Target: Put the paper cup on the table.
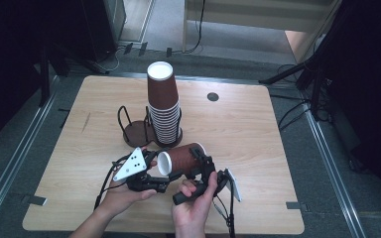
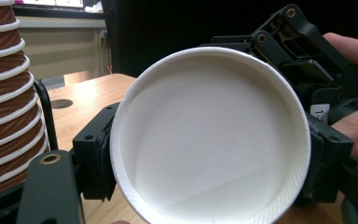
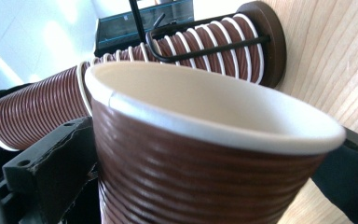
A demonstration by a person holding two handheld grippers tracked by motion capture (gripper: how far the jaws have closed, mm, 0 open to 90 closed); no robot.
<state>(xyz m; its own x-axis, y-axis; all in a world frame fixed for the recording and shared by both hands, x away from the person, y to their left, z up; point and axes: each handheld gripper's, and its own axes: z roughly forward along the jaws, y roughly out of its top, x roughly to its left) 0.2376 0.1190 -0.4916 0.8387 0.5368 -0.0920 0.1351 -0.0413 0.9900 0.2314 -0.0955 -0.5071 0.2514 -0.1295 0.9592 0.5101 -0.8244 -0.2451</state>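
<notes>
A: What is on the desk (image 1: 238, 129)?

B: A light wooden desk seen from above; toward the back stands a tall stack of brown ribbed paper cups (image 1: 162, 106), mouth down, in a dark wire holder (image 1: 171, 135); just to its left sits a second wire holder (image 1: 133, 130) with nothing in it; a small dark round disc (image 1: 213, 96) lies farther back on the right.

A: And the hands?

B: Two hands come in from the bottom edge, each with a black tool; between them a single brown cup (image 1: 181, 158) lies on its side above the desk, near the front, its white mouth facing the person's left.

A: Who holds it?

B: The right claw (image 1: 202, 166) is pinching the cup's ribbed wall; its own camera shows a black jaw pressed against the side; the left claw (image 1: 151, 166) sits just beside the cup's rim; in its camera the white mouth (image 2: 209, 135) faces straight in, a jaw at either edge; whether they touch the rim I cannot tell.
</notes>
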